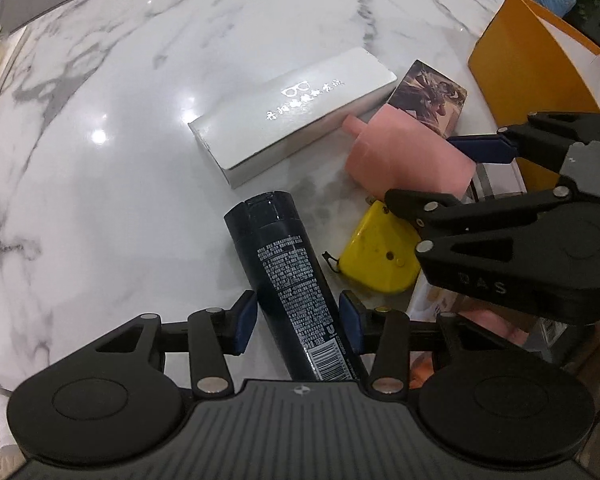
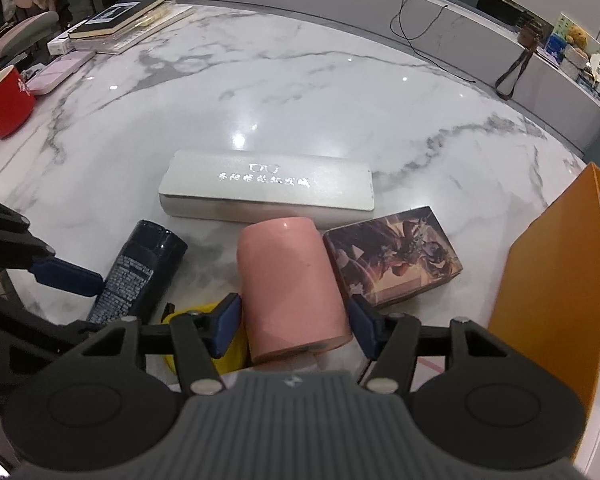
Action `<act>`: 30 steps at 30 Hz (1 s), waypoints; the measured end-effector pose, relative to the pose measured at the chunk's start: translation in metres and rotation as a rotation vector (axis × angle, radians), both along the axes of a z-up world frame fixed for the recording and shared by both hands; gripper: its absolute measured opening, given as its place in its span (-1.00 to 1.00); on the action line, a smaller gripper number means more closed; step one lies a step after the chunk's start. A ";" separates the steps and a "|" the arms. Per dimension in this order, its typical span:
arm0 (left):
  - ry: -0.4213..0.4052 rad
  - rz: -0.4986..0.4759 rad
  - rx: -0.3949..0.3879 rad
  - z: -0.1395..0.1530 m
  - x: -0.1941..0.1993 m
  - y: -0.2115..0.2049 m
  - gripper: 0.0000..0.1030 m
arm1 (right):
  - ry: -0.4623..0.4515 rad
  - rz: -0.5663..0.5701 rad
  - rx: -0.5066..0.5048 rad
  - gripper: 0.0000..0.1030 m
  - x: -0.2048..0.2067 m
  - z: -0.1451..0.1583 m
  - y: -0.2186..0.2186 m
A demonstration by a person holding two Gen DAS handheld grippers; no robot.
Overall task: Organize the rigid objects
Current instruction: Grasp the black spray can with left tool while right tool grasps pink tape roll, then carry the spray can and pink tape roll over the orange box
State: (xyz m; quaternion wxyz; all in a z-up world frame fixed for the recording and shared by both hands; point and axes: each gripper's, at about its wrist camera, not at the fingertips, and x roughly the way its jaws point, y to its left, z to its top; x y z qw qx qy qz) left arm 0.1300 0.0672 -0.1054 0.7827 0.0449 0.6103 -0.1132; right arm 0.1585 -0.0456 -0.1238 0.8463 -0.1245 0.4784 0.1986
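Left wrist view looks down on a marble table point(image 1: 120, 128), and the left gripper point(image 1: 298, 322) straddles a dark bottle point(image 1: 290, 276) lying flat there. The bottle's lower body, with the barcode, sits between the two blue pads; its cap end points away, toward a long white box point(image 1: 296, 114). The left pad stands just beside the bottle's wall with a thin sliver of table showing, and the right pad is close on the other side, so the jaws look parted and not yet pressing, though the margin is small.

Just right of the bottle lies a yellow tape measure point(image 1: 380, 254), and beyond it a pink cylinder point(image 1: 412, 152) on its side. The right gripper point(image 1: 448, 176) reaches in from the right edge of this view, with one blue pad at the cylinder's far side.

From the right wrist view, the right gripper point(image 2: 296, 322) has the pink cylinder point(image 2: 292, 288) between its pads, the cylinder's length running away from the camera toward the white box point(image 2: 266, 188). Both pads lie right along its sides; I cannot tell whether they are squeezing or only flanking it. A printed picture box point(image 2: 392, 256) lies just right of the cylinder, near the right pad. An orange upright box point(image 2: 556, 288) stands at the far right. The dark bottle point(image 2: 140, 272) lies to the left, with the left gripper's finger point(image 2: 66, 276) against its side.
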 end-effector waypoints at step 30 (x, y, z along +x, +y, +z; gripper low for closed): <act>-0.136 -0.080 -0.073 0.058 -0.023 0.004 -0.12 | -0.154 -0.026 0.019 0.06 -0.049 0.067 -0.022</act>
